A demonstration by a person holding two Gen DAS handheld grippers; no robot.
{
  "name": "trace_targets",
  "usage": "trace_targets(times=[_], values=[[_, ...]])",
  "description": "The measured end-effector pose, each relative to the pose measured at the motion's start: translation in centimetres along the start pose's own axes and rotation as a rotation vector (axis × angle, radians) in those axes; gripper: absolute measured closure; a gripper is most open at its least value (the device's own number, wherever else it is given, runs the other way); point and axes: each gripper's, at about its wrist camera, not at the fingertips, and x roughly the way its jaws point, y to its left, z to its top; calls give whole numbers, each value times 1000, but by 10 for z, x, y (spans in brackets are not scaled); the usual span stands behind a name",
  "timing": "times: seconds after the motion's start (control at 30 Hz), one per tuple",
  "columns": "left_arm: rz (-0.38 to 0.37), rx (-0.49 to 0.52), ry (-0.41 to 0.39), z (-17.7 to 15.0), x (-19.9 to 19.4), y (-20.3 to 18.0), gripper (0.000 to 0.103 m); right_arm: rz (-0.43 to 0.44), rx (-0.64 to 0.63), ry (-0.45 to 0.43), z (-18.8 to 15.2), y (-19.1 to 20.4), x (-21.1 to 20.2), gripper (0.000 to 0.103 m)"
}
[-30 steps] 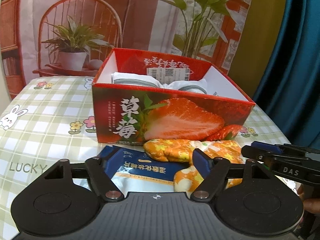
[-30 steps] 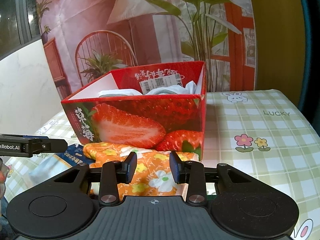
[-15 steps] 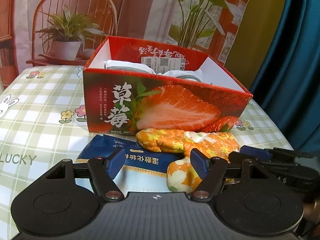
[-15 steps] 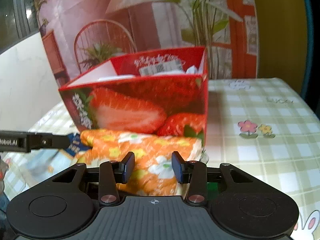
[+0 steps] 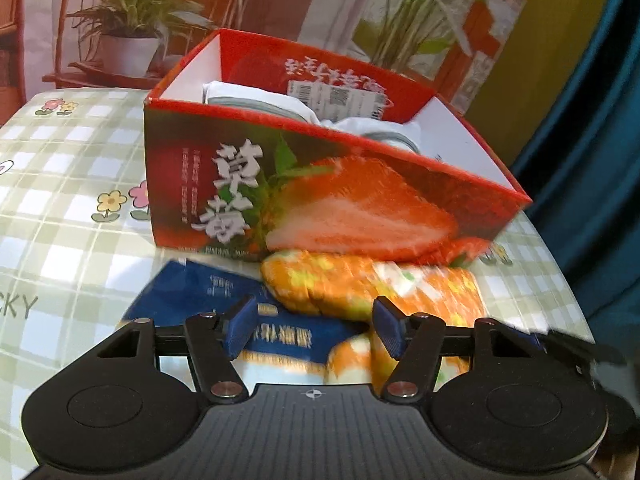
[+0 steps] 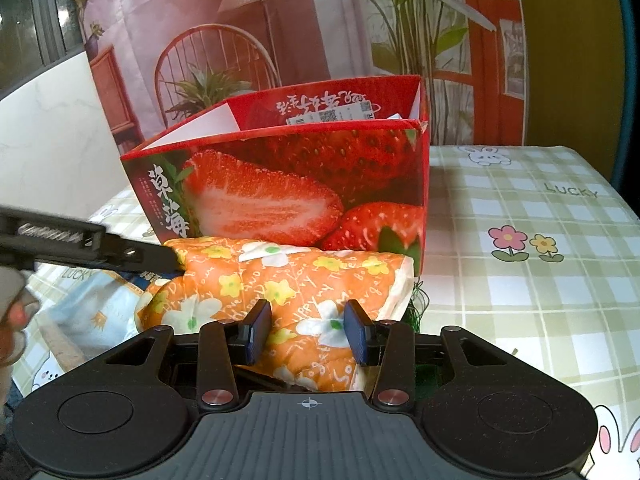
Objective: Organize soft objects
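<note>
A red strawberry box (image 5: 360, 216) (image 6: 280, 184) stands on the checked tablecloth with white cloths (image 5: 256, 98) inside. In front of it lies an orange floral mitt (image 5: 360, 284) (image 6: 304, 280), partly over a blue packet (image 5: 200, 292). My right gripper (image 6: 307, 332) is shut on the mitt's near end, which bunches between its pads. My left gripper (image 5: 314, 330) hovers low over the packet and the mitt's edge. Its jaws are closing and the pads press on nothing. One of its fingers (image 6: 152, 256) reaches the mitt's left end.
The tablecloth (image 6: 540, 320) stretches bare to the right of the box. A teal curtain (image 5: 592, 160) hangs past the table's right edge. A printed backdrop of a chair and plants stands behind the box. A person's hand (image 6: 16, 312) shows at the far left.
My left gripper has come lower and closer to the packet and mitt, with its jaws a little narrower. In the right wrist view its finger now touches the mitt, which sits nearer.
</note>
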Motion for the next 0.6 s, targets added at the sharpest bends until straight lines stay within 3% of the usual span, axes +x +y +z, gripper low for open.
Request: trace_targets(times=[0.27, 0.33, 0.4, 0.5, 0.6], values=[[-2, -4, 18, 17, 33, -10, 33, 9, 3, 1, -1, -1, 1, 64], [10, 12, 9, 16, 32, -13, 45, 10, 6, 1, -1, -1, 1, 64], [45, 38, 12, 15, 30, -13, 69, 11, 8, 2, 0, -2, 1, 64], [30, 8, -2, 15, 22, -4, 79, 10, 11, 4, 0, -1, 1, 64], [31, 31, -33, 13, 11, -7, 81, 12, 8, 7, 1, 0, 1, 64]])
